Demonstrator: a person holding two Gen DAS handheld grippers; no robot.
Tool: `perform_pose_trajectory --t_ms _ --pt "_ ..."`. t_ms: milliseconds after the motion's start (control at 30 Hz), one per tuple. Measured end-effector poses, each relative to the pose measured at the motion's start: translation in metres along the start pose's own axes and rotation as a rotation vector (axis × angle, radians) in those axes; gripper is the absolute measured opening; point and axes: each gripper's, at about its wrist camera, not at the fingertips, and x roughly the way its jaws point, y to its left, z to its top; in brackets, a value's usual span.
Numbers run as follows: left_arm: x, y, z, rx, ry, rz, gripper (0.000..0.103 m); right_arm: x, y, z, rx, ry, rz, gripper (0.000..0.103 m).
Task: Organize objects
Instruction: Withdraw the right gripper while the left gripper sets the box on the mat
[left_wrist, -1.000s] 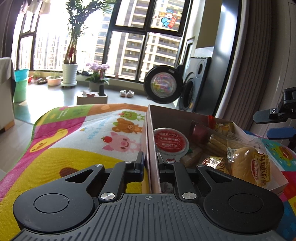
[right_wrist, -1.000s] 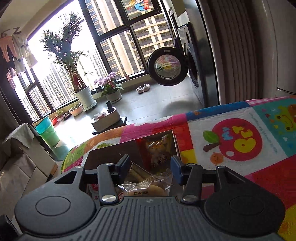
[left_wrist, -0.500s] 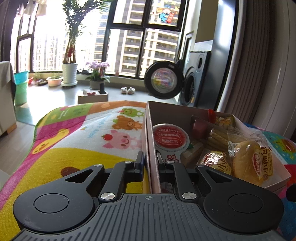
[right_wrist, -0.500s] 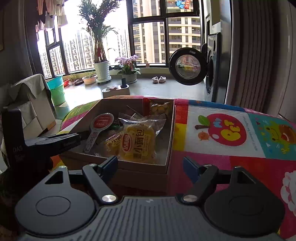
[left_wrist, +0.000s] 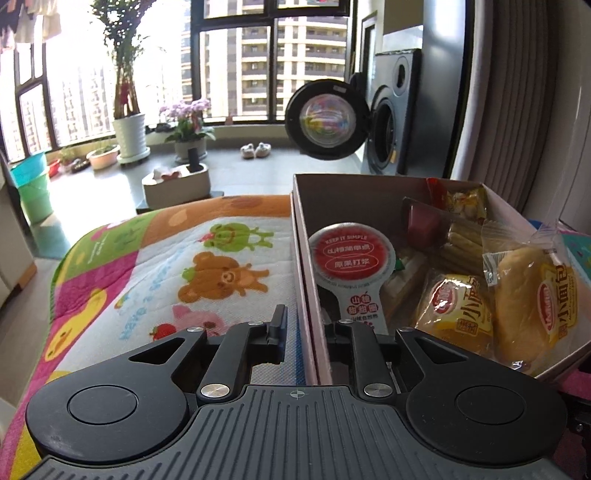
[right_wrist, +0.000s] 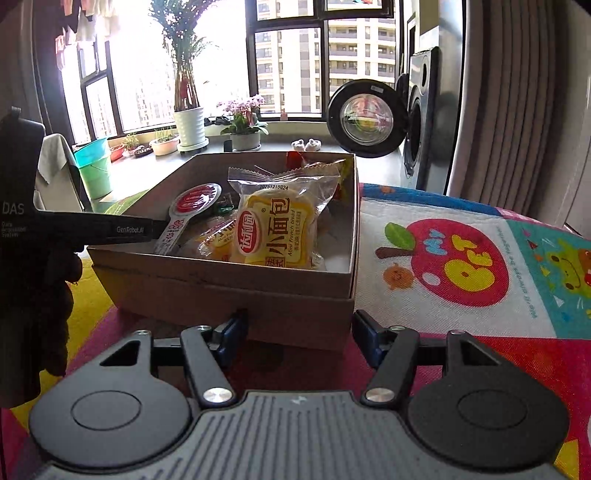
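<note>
box (right_wrist: 236, 291) wall blocks right tool (right_wrist: 299, 336) | mat (right_wrist: 461, 258) rightward free | snacks (right_wrist: 277, 229) crowd interior

I see cartoon play mat (left_wrist: 207, 266) with frog, bear, pig prints underfoot; apple patch on mat in right view. Beyond it, washing machine (right_wrist: 417, 122) with round door (right_wrist: 364, 118) swung open. Tall potted plant (left_wrist: 125, 92) in white pot by window (left_wrist: 273, 59), pink orchid pot (right_wrist: 243, 125) beside it. Teal bucket (left_wrist: 33, 188) far left. Pair of slippers (left_wrist: 255, 150) on floor near window. Grey curtain (right_wrist: 517, 110) at right.
</note>
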Motion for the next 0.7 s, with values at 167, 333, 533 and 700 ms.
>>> perform_pose_trajectory --t_ms 167,333,533,700 --pt "-0.021 0.001 -0.002 -0.013 -0.047 0.017 0.033 -0.015 -0.005 -0.019 0.062 -0.003 -0.026 0.087" --pt "-0.06 0.007 -0.014 -0.056 -0.084 -0.003 0.045 -0.06 0.001 -0.043 0.032 -0.054 -0.126 0.103" --pt "-0.145 0.009 -0.055 -0.099 -0.206 -0.003 0.05 -0.083 0.016 -0.076 -0.027 0.022 -0.172 0.103" --pt "-0.174 -0.01 -0.113 -0.031 -0.096 -0.099 0.05 -0.084 0.025 -0.085 -0.054 0.043 -0.245 0.103"
